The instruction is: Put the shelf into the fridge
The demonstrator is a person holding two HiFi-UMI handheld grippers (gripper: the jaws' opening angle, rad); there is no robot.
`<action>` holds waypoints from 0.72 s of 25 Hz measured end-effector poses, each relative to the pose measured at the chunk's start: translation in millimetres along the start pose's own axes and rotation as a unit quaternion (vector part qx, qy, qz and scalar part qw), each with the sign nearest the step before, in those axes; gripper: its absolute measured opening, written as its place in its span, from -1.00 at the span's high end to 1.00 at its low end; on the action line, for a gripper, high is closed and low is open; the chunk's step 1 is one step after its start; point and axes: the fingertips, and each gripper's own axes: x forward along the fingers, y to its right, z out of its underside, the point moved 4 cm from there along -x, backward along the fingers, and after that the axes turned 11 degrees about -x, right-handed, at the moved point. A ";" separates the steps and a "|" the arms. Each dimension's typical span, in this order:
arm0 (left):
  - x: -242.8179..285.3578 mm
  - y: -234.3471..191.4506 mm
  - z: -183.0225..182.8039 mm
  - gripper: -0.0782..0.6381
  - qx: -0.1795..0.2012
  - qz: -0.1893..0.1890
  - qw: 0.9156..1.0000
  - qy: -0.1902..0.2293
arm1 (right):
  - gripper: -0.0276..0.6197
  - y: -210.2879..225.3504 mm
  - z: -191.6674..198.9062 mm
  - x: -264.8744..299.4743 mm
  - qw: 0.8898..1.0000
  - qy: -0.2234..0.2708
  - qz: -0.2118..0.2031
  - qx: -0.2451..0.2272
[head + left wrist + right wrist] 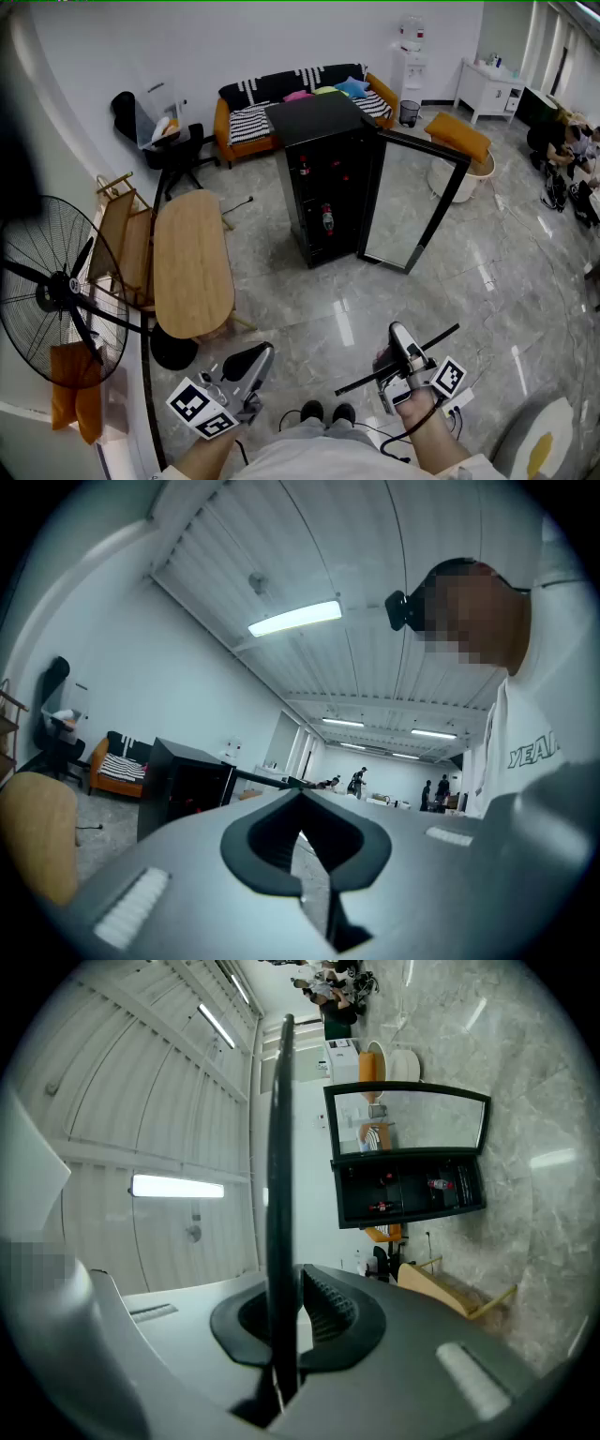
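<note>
A black fridge (323, 178) stands mid-room with its glass door (417, 202) swung open to the right; bottles show inside. My right gripper (401, 339) is shut on the shelf (398, 359), a thin dark-edged panel seen edge-on and held low near my body, well short of the fridge. In the right gripper view the shelf (278, 1194) runs as a black bar out from between the jaws, with the fridge (408, 1190) beyond. My left gripper (255, 360) is shut and holds nothing; in the left gripper view its jaws meet in front of the fridge (183, 785).
An oval wooden table (190, 262) and a standing fan (56, 291) are at the left. A striped sofa (300, 98) lines the back wall. An orange cushion on a white tub (459, 141) sits behind the door. People (562, 141) sit at far right.
</note>
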 end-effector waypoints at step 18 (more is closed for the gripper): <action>9.9 -2.8 0.8 0.79 0.000 0.003 1.000 -0.006 | 0.86 -0.3 -1.9 5.3 1.000 -0.013 -0.007 -0.008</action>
